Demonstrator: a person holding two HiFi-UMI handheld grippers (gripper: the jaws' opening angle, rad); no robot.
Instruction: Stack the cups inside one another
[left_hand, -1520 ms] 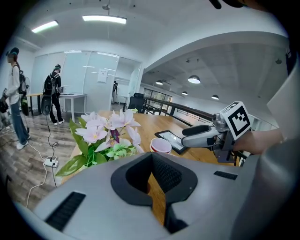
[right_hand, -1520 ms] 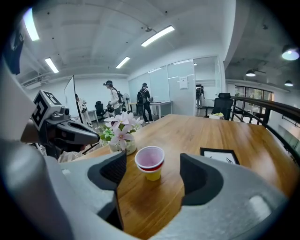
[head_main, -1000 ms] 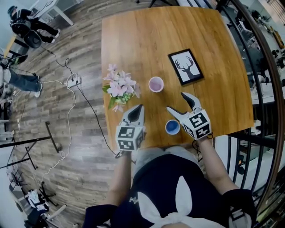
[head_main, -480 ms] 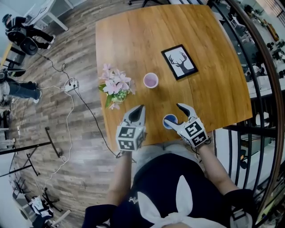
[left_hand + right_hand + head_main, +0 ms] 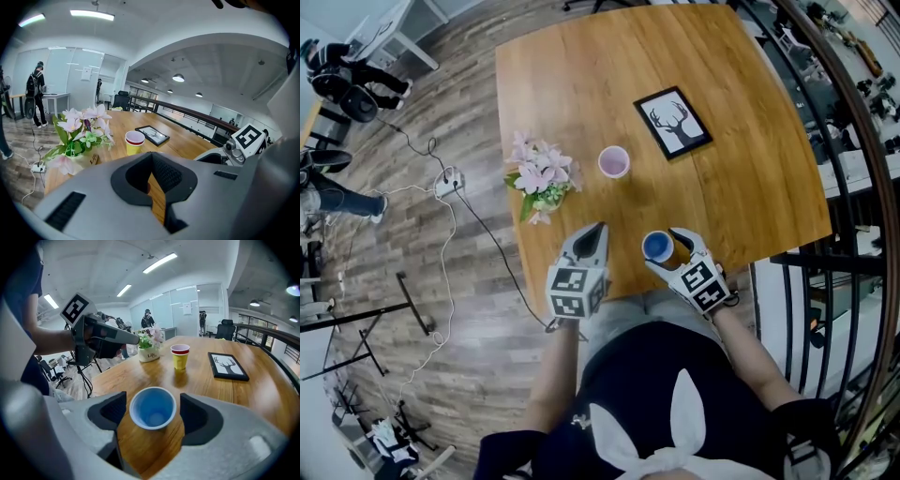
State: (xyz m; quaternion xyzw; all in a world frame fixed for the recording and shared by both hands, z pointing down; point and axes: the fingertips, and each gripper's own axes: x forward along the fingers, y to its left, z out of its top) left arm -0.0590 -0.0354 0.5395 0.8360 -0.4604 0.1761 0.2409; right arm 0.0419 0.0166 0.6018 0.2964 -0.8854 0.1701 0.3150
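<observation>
Wooden table (image 5: 581,84), blue cup (image 5: 152,408) near edge, loose between right hand-held gripper (image 5: 666,251) jaws

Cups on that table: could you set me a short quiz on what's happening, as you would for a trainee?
1. Which thing stands between the jaws of the right gripper?
A. flowers
B. blue cup
C. picture frame

2. True or false: the blue cup already sits inside the yellow cup.

3. Fill in the missing word: the jaws of the left gripper are ___ and hold nothing.

Key:
1. B. The jaws stand apart on either side of it.
2. False. The two cups stand apart on the table.
3. together
</observation>
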